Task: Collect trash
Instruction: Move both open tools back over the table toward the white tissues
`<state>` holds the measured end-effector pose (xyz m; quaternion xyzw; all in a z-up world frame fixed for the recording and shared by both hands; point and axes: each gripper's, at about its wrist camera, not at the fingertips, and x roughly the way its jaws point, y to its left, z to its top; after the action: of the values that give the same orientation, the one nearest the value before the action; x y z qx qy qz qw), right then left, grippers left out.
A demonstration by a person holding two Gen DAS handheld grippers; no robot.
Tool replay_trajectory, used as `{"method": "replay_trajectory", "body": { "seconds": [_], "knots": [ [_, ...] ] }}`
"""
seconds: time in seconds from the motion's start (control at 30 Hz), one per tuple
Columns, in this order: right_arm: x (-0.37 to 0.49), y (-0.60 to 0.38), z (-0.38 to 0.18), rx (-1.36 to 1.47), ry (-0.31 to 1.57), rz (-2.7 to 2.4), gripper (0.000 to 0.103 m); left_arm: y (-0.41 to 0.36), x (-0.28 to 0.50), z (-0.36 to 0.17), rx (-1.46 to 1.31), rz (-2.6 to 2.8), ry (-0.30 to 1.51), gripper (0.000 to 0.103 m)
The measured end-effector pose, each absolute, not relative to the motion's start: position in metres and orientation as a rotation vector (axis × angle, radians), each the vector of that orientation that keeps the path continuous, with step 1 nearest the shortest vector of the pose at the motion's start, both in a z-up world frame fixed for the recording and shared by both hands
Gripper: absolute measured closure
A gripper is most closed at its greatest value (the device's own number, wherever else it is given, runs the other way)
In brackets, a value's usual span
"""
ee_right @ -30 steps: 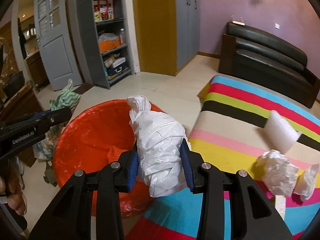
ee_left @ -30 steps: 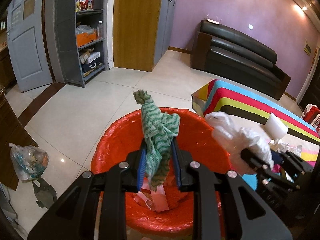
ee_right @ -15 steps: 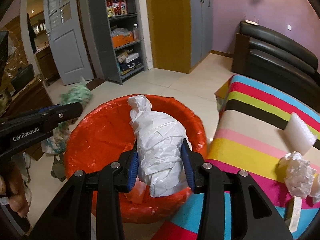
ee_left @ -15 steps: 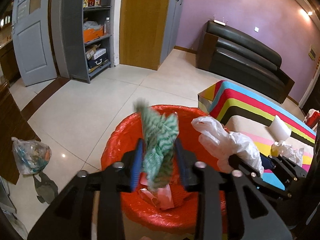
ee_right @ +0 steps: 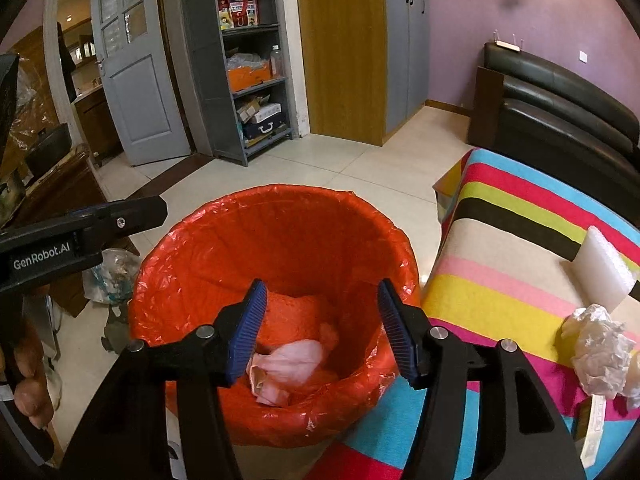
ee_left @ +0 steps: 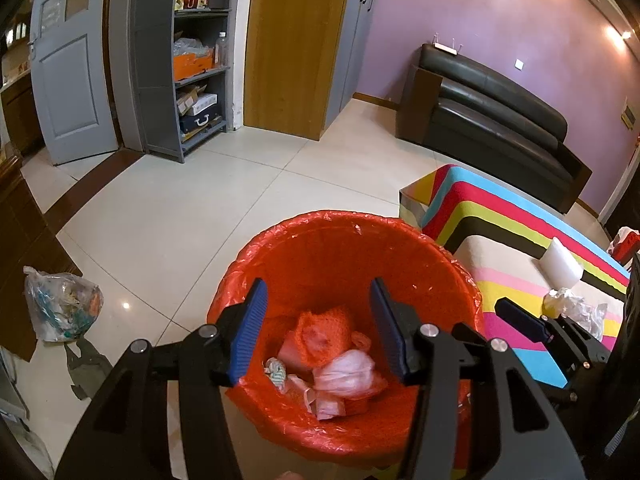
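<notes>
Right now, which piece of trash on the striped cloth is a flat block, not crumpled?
The white foam block, smooth and rectangular; the clear plastic wrap beside it is crumpled.

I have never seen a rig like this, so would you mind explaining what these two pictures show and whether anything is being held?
No robot arm here: a person holds a two-finger tool in each hand, each carrying a fisheye camera looking along its fingers. One picture is from the left hand-held gripper, the other from the right hand-held gripper. Both hover over a bin with an orange liner, their jaws opening with nothing between them. Trash lies inside. On the striped cloth remain crumpled paper and a white foam block.
</notes>
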<state>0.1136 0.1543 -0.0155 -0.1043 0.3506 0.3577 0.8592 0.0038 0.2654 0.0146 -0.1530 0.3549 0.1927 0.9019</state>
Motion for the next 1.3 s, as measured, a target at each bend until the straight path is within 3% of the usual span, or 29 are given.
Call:
{"method": "replay_trajectory", "body": {
  "seconds": [1.3],
  "knots": [
    [0.154, 0.030, 0.009, -0.209, 0.694, 0.546, 0.047, 0.189, 0.061, 0.011, -0.271, 0.270, 0.742, 0.051]
  ]
}}
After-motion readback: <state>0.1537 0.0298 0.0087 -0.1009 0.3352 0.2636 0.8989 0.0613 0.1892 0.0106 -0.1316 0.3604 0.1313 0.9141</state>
